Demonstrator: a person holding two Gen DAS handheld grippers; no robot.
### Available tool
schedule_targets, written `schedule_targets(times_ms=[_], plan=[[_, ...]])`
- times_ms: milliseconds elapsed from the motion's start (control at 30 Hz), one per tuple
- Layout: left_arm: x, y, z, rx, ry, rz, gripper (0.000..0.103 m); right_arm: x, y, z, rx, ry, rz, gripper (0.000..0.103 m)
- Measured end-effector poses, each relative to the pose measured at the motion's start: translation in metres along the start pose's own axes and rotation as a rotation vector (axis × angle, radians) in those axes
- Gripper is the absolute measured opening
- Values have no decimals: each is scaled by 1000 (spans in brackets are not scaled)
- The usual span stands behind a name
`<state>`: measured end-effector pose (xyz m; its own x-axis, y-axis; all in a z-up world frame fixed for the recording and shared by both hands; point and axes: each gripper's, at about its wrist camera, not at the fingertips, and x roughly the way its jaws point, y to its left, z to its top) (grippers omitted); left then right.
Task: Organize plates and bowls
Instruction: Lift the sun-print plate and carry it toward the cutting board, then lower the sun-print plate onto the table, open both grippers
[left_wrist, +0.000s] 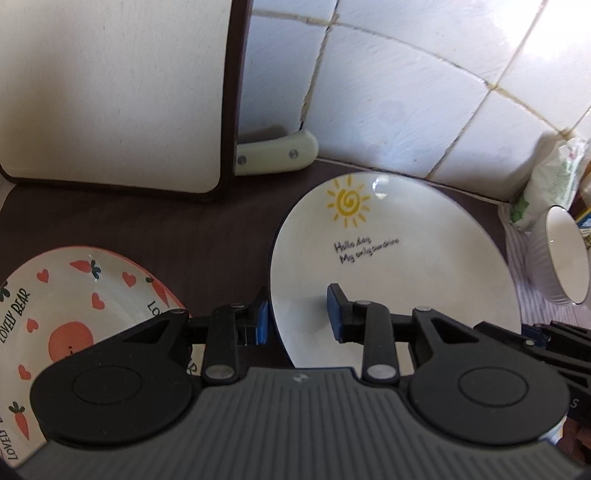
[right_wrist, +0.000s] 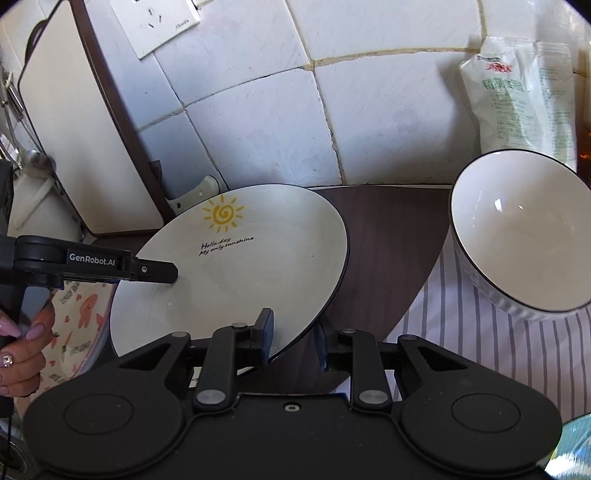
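Both grippers (left_wrist: 298, 319) (right_wrist: 293, 341) astride sun plate (right_wrist: 258, 266) rim, prob. unclamped

A dark brown wood-grain countertop (right_wrist: 384, 236) is seen against a white tiled wall. Directly on it are set a white round sun-printed plate (left_wrist: 399, 266), a white carrot-and-heart-patterned plate (left_wrist: 74, 306), and a purple-striped white cloth (right_wrist: 480, 354), on which a white ribbed bowl (right_wrist: 524, 236) is rested.

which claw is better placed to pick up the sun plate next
Either could, but probably the left claw: its open fingers straddle the sun plate's near-left rim. The right claw also brackets the rim, open.
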<state>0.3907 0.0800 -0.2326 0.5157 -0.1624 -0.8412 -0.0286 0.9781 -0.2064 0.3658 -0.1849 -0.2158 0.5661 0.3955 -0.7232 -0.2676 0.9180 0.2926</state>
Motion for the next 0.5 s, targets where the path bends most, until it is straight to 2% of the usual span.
schedule_targets(times_ms=[100,133,167,267,300,333,500], plan=[[3,-3,-1,-5,17,18,29,8,7,6,-9,38,-58,30],[2,-7,-2,14,17,34,33,10,10,7,-3,52,-75,31],[0,-11,-3,30,19,54,41,10,12,6,1,54,-86,34],[-10,-22,-9,75,22,78,56,-3,21,1,-26,25,-125,38],[-13,-25,-11,87,29,97,58,-10,22,-1,-31,14,-122,47],[-17,-29,-12,102,31,115,59,-19,23,-3,-28,-1,-117,50],[-47,-46,-22,162,57,159,67,-71,20,-12,9,-74,-93,57]])
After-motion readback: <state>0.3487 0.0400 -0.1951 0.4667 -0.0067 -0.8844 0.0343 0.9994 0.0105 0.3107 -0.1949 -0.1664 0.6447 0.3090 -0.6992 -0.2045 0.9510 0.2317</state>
